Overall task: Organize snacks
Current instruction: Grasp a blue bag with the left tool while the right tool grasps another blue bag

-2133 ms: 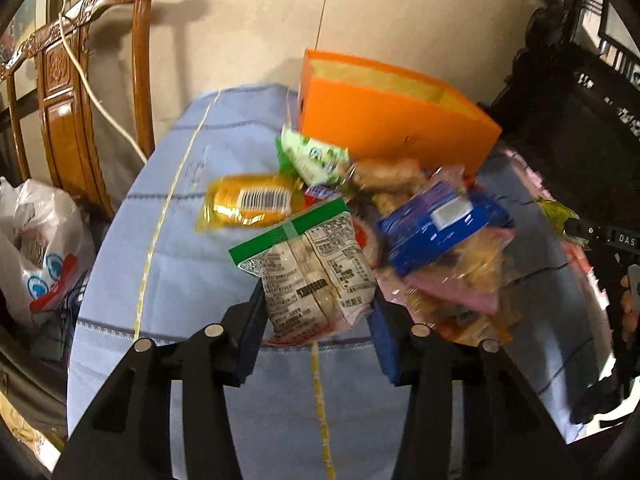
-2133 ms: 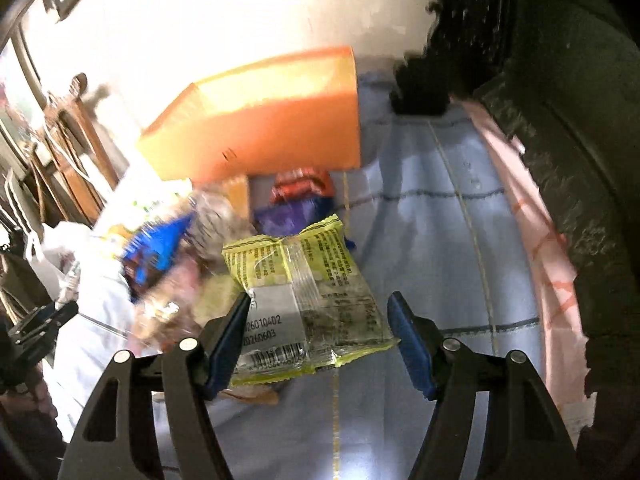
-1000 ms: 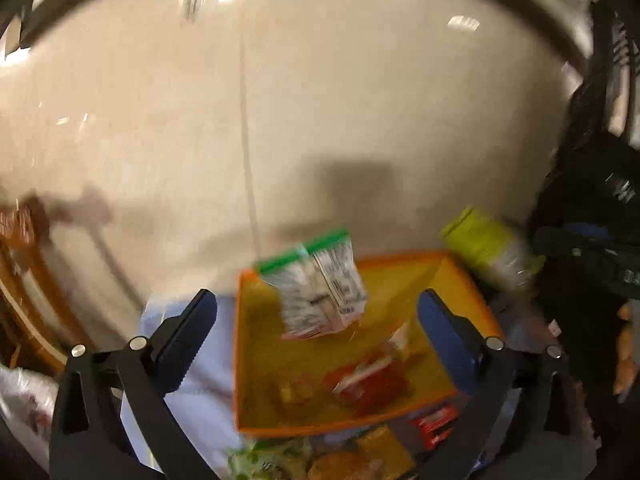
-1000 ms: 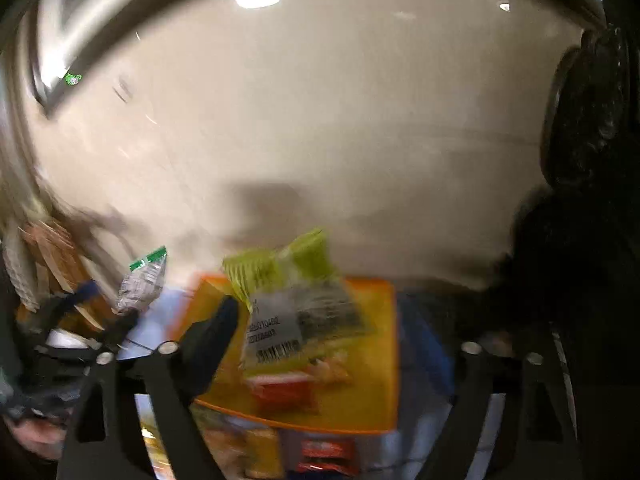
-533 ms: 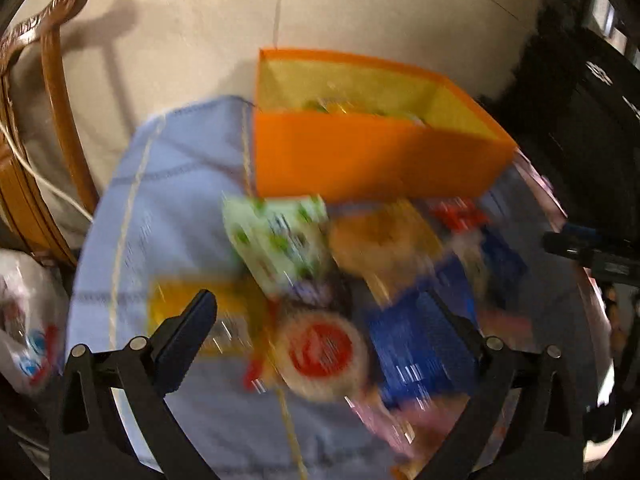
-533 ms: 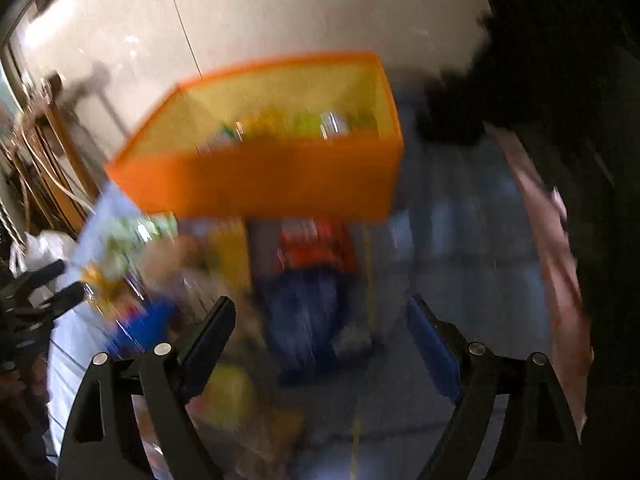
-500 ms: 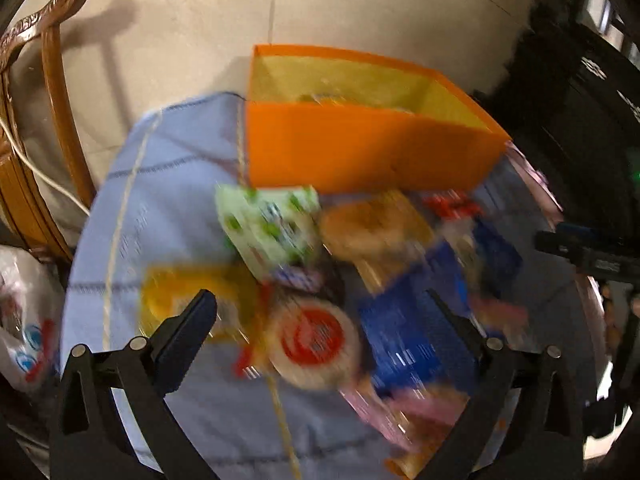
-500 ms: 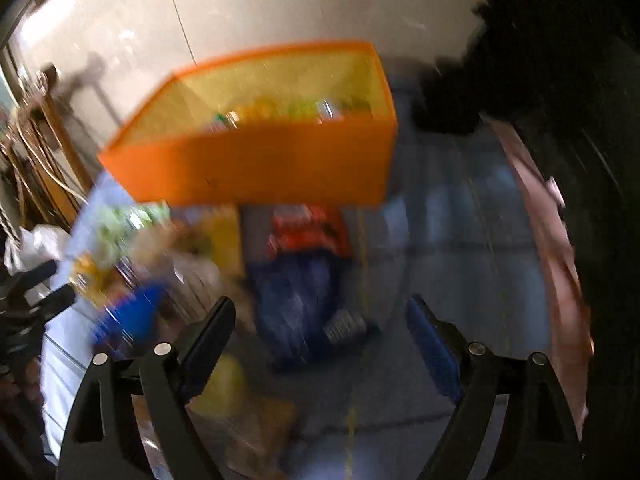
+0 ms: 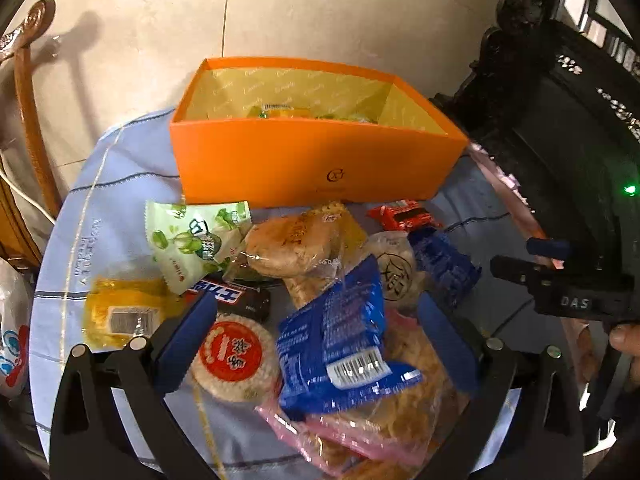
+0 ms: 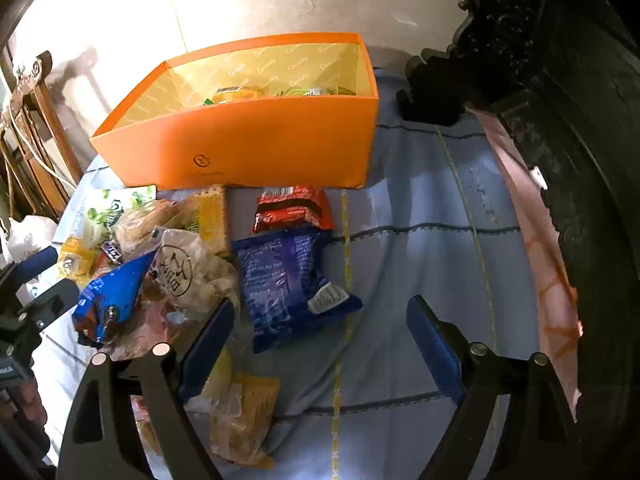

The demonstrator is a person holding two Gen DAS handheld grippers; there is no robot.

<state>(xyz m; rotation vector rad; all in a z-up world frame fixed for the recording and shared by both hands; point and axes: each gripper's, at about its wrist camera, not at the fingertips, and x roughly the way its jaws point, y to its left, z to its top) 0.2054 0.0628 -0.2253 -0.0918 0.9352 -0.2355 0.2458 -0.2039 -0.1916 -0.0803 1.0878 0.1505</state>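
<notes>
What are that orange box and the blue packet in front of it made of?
The orange box looks like matte cardboard: flat stiff walls, sharp folded corners, printed yellow lining. The blue packet seems to be glossy plastic film: it crinkles, catches light and has a crimped end.

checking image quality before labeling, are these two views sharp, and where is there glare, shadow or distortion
Left wrist view: sharp, evenly lit, box print readable; fisheye bends the edges. Right wrist view: sharp at centre, the wall blown out by glare, the dark furniture nearly black, the cloth patchy with shadow. Both grippers, left and right, open.
</notes>
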